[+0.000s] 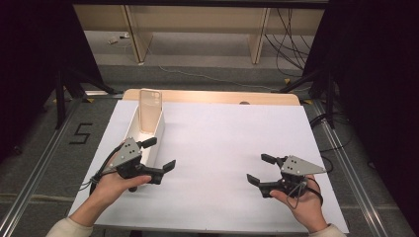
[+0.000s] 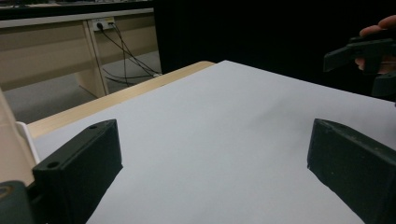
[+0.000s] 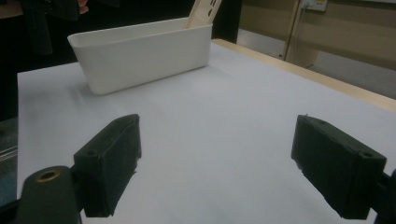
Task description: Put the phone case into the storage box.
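**Both grippers spread wide, holding nothing, at near edge of table**

Hovering at near left: left gripper (image 1: 159, 154), jaws gaping wide and gripping nothing, sitting just beside the near end of the white bin (image 1: 156, 137). Lying along the left side of the white sheet (image 1: 232, 143) covering the table (image 1: 212, 97): that bin, long axis running near to far. Leaning upright at its far end: a pale phone case (image 1: 149, 111). Hovering at near right, well apart from the bin: right gripper (image 1: 261, 169), jaws likewise spread wide, nothing between them.
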Demonstrator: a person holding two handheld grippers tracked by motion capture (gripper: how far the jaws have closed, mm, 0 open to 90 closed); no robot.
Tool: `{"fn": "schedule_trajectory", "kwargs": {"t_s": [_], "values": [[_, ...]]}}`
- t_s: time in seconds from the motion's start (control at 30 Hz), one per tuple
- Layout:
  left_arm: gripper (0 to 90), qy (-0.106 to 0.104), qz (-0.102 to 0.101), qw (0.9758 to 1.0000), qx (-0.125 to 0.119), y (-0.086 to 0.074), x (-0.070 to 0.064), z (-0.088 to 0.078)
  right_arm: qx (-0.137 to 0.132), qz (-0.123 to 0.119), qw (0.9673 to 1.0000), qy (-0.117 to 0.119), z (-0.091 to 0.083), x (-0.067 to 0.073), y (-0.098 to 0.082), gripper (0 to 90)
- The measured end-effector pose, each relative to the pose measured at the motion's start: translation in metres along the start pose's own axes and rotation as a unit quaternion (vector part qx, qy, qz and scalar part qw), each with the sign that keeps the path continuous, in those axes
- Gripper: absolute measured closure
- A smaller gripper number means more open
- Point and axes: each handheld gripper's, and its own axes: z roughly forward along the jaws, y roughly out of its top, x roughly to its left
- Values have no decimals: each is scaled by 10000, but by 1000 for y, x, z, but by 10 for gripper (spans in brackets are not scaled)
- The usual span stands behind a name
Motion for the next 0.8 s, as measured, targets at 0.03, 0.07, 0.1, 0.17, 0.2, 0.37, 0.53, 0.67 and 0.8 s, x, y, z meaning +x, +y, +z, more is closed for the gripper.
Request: {"fn": "schedule_trajectory", "kwargs": {"t_s": [0.03, 0.07, 0.1, 0.17, 0.2, 0.37, 0.53, 0.67, 0.8], "values": [[25, -35, -19, 10000, -14, -1, -3, 0, -26, 18, 10000, 5, 0, 0, 0, 170], [26, -50, 4, 10000, -4, -2, -4, 0, -20, 13, 10000, 12, 0, 0, 0, 170], [26, -71, 8, 10000, -13, -2, -5, 0, -32, 9, 10000, 11, 0, 0, 0, 170], [26, -116, 23, 9999, -6, -4, -6, -1, -29, 14, 10000, 9, 0, 0, 0, 170], [26, -153, 33, 9999, -2, -6, -6, -2, -30, -5, 10000, 9, 0, 0, -1, 170], [31, -230, 39, 9997, -28, -13, -7, -7, 74, 0, 10000, -15, -1, 0, 0, 170], [34, -96, 53, 9999, 10, -18, -6, -16, 126, 9, 9999, -3, -1, 1, 0, 170], [34, -162, 47, 9998, -64, -20, -5, -19, 97, -40, 9999, 15, 0, 0, -1, 170], [36, -82, 56, 10000, 2, -22, -3, -22, 110, -2, 9999, 32, 0, 1, -1, 170]]}}
